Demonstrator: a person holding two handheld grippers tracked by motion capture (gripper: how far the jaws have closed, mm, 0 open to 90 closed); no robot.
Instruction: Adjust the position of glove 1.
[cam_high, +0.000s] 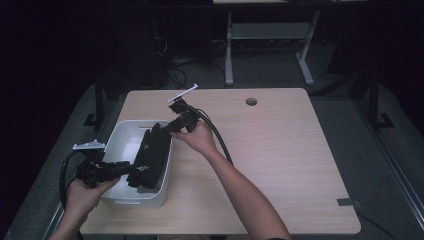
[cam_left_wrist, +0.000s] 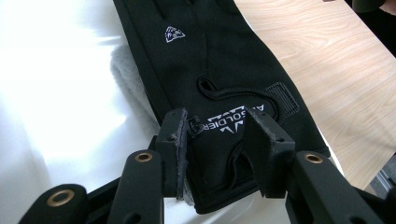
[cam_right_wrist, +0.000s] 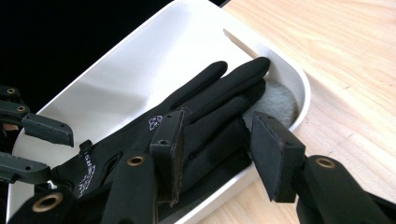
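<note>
A black glove (cam_high: 152, 150) with white lettering on its cuff lies lengthwise in a white bin (cam_high: 125, 131) at the table's left. In the left gripper view the cuff of the glove (cam_left_wrist: 210, 60) sits between the spread jaws of my left gripper (cam_left_wrist: 217, 135), and the pads do not squeeze it. My left gripper (cam_high: 135, 170) reaches in from the bin's near end. My right gripper (cam_high: 167, 129) is at the far end. Its jaws (cam_right_wrist: 217, 140) straddle the fingers of the glove (cam_right_wrist: 210, 98) without pressing. A grey fuzzy item (cam_right_wrist: 280, 100) lies under the fingertips.
The bin (cam_right_wrist: 140, 60) stands near the left edge of a wooden table (cam_high: 280, 150). A round hole (cam_high: 251, 101) is at the table's back and a strip of tape (cam_high: 348, 202) near its front right corner. Desk legs and cables stand behind.
</note>
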